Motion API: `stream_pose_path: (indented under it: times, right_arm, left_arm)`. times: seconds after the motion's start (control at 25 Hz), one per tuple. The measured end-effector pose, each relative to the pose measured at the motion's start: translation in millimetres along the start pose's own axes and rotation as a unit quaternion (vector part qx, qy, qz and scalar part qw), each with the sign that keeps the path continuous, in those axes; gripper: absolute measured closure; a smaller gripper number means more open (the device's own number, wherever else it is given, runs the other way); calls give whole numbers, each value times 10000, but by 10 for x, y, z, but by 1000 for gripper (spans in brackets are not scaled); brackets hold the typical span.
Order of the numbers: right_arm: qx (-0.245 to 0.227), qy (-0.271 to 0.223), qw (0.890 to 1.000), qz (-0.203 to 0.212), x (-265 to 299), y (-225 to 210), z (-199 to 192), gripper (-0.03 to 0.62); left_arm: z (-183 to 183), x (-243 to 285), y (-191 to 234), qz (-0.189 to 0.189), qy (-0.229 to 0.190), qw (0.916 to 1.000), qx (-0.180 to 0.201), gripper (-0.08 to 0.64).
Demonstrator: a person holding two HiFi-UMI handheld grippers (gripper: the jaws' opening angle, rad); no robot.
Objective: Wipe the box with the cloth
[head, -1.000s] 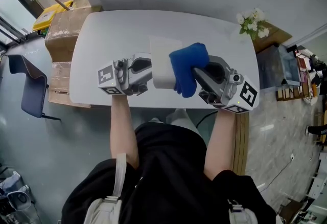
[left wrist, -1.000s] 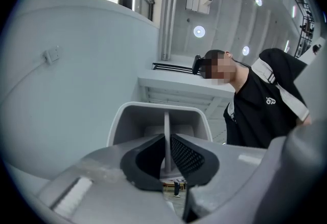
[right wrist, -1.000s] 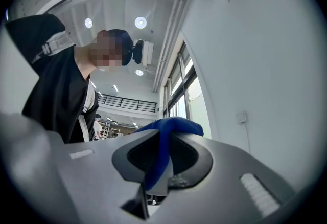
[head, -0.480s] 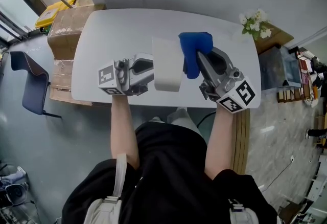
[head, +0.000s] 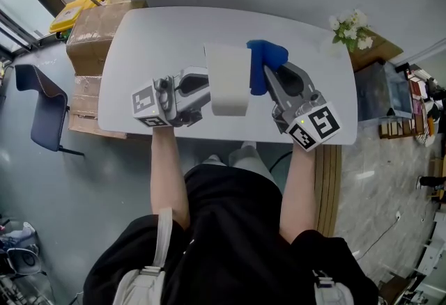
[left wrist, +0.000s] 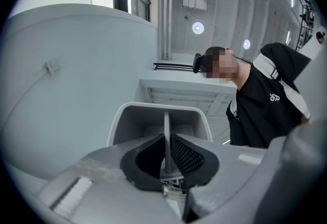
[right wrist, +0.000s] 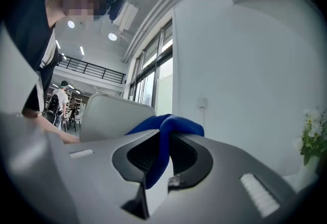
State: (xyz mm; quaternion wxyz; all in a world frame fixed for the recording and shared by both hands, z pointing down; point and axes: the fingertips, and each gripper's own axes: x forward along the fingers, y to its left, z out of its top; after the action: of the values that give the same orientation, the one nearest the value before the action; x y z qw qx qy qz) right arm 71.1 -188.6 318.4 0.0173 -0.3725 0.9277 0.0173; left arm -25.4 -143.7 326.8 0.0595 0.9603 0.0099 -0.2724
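In the head view a white open box (head: 228,77) hangs above the grey table (head: 153,39), held up between the two grippers. My left gripper (head: 207,92) is shut on the box's thin wall; the left gripper view shows that box (left wrist: 158,115) with its wall edge clamped in the left gripper (left wrist: 167,152). My right gripper (head: 265,79) is shut on a blue cloth (head: 263,60) that lies against the box's right side. In the right gripper view the cloth (right wrist: 166,131) bulges out of the right gripper (right wrist: 161,155), with the box (right wrist: 110,115) to its left.
A small pot of white flowers (head: 348,28) stands at the table's far right corner. Cardboard boxes (head: 94,32) are stacked off the table's left end, with a dark chair (head: 38,112) on the floor beside them. A wall runs behind the table.
The right gripper has carried the blue cloth from the box's near right part toward its far right side. The left gripper and the box have shifted only slightly.
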Motion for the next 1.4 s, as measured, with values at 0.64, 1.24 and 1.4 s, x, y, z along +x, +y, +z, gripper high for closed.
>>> stream_pose_path:
  times: [0.64, 1.24, 1.4]
  right_arm:
    - [-134, 547, 9845, 1659, 36, 631, -279, 545]
    - [446, -283, 9835, 1728, -158, 559, -1, 545]
    - [595, -455, 9901, 1184, -192, 324, 19, 545]
  left_arm:
    - [-79, -335, 382, 1482, 290, 9885, 113, 518]
    - [-441, -435, 507, 1892, 1282, 9734, 132, 518]
    - [-627, -415, 567, 1957, 1771, 9644, 141, 520]
